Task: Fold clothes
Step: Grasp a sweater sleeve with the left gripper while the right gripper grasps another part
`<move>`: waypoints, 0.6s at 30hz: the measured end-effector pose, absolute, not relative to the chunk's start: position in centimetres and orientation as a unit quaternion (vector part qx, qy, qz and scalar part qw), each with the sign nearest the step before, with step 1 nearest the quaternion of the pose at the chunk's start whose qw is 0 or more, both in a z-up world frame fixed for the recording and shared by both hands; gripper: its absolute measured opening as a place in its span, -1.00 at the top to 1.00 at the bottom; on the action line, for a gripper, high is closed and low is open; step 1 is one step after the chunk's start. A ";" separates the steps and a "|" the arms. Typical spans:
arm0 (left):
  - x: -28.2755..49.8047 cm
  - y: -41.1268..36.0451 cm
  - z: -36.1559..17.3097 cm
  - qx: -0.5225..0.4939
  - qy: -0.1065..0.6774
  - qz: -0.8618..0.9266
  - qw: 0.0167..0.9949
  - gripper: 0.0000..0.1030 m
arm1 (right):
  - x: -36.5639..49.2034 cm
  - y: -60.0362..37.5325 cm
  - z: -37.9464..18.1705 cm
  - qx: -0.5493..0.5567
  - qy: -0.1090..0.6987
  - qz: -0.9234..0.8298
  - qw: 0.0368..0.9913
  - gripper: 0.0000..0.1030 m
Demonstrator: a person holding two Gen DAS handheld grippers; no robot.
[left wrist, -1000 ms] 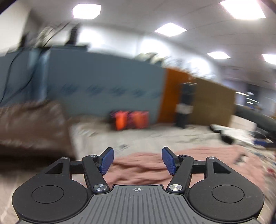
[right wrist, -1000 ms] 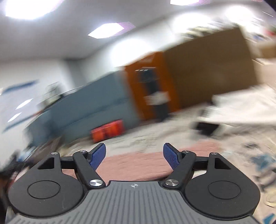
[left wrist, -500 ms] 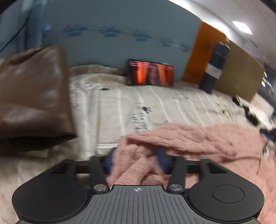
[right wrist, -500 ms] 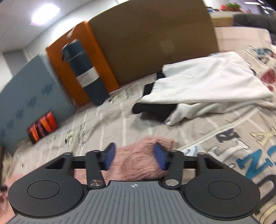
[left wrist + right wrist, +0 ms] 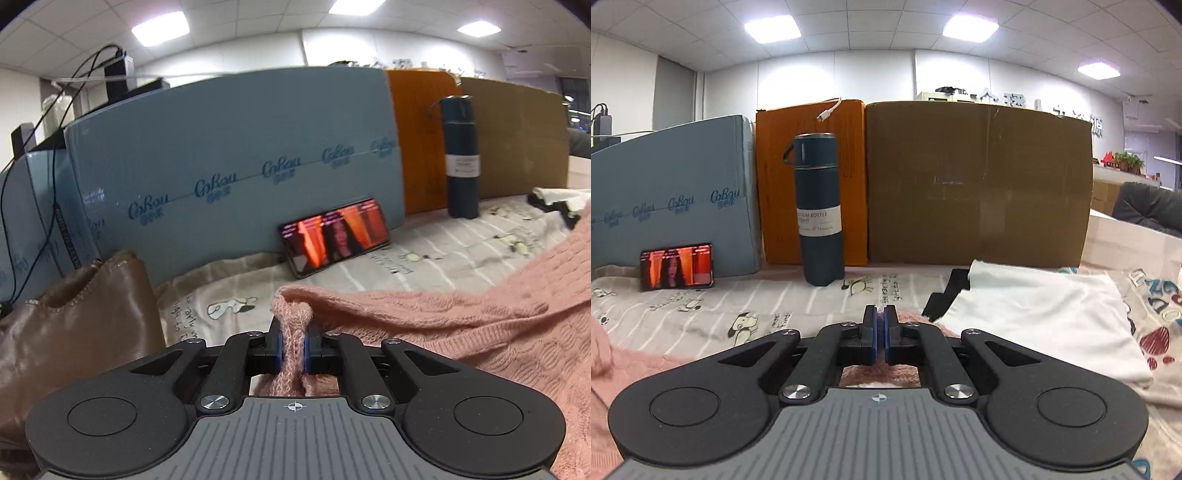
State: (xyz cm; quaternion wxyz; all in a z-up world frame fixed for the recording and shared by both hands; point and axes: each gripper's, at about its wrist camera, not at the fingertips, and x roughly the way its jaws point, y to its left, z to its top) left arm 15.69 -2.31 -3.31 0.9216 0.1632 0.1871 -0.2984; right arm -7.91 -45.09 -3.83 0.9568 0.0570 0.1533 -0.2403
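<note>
A pink knit sweater (image 5: 461, 332) lies on the printed bed sheet (image 5: 443, 258). My left gripper (image 5: 293, 343) is shut on a bunched edge of it, which stands up between the blue pads. The rest spreads to the right. My right gripper (image 5: 880, 332) is shut on another edge of the pink sweater (image 5: 639, 369), with pink knit showing just behind and under the closed pads. The sweater's bulk lies to the left in the right wrist view.
A brown leather garment (image 5: 74, 350) lies at left. A phone (image 5: 336, 236) leans on a blue foam board (image 5: 240, 166). A dark bottle (image 5: 818, 210) stands before an orange board and a cardboard box (image 5: 979, 177). A white garment (image 5: 1045, 317) over a black one lies right.
Both grippers came down from a raised, open pose onto the sweater and closed on its edges. The views have steadied and now look level across the bed.
</note>
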 end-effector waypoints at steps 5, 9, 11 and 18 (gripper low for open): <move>17.1 -3.3 -5.4 0.200 0.239 -0.295 0.903 0.68 | -5.7 -47.0 -6.4 0.082 0.234 -0.248 0.937 0.92; 16.8 -2.9 -5.4 0.220 0.229 -0.287 0.904 0.12 | -5.7 -47.9 -6.9 0.109 0.255 -0.261 0.925 0.31; 16.4 -2.0 -4.8 0.212 0.217 -0.285 0.909 -0.15 | -6.6 -47.6 -6.2 0.108 0.233 -0.281 0.925 -0.17; 12.5 1.2 -1.5 0.161 0.167 -0.301 0.925 -0.31 | -12.4 -47.3 -4.2 0.155 0.179 -0.294 0.926 -0.47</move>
